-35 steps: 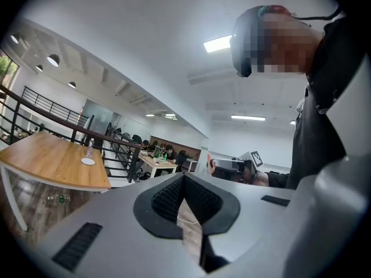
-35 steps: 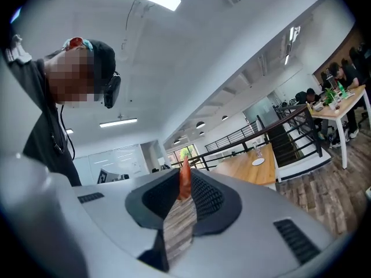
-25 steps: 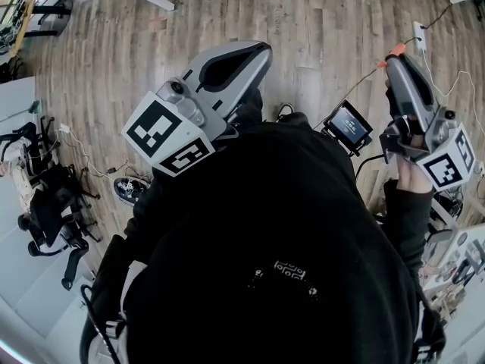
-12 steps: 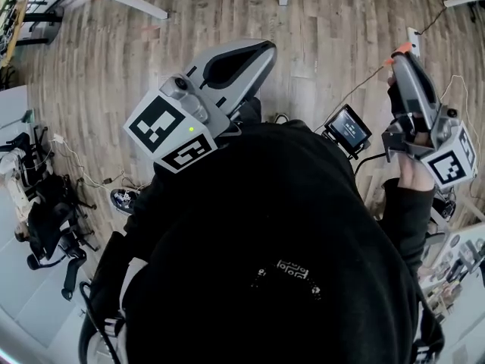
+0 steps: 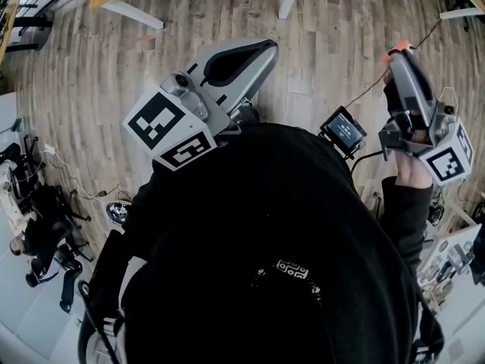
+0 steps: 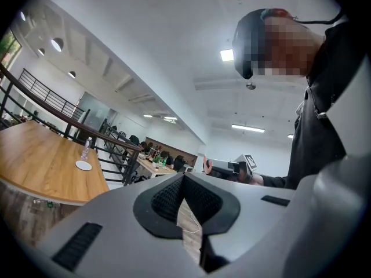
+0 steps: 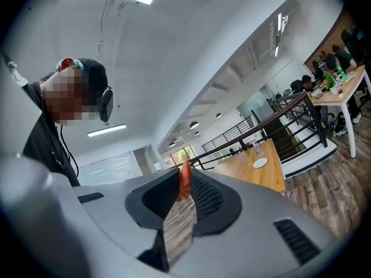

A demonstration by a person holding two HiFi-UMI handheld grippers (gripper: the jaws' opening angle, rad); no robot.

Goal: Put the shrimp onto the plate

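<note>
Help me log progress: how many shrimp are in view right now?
1. The orange shrimp is pinched in the jaws of the right gripper, held up in the air. More may lie outside these views.

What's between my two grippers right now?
Head view: a small lit screen and wood floor lie between the left gripper and the right gripper, which pinches the shrimp.

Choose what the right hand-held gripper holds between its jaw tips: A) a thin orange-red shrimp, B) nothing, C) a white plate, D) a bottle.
A: in the right gripper view the orange-red shrimp stands pinched between the jaw tips of the right hand-held gripper.
</note>
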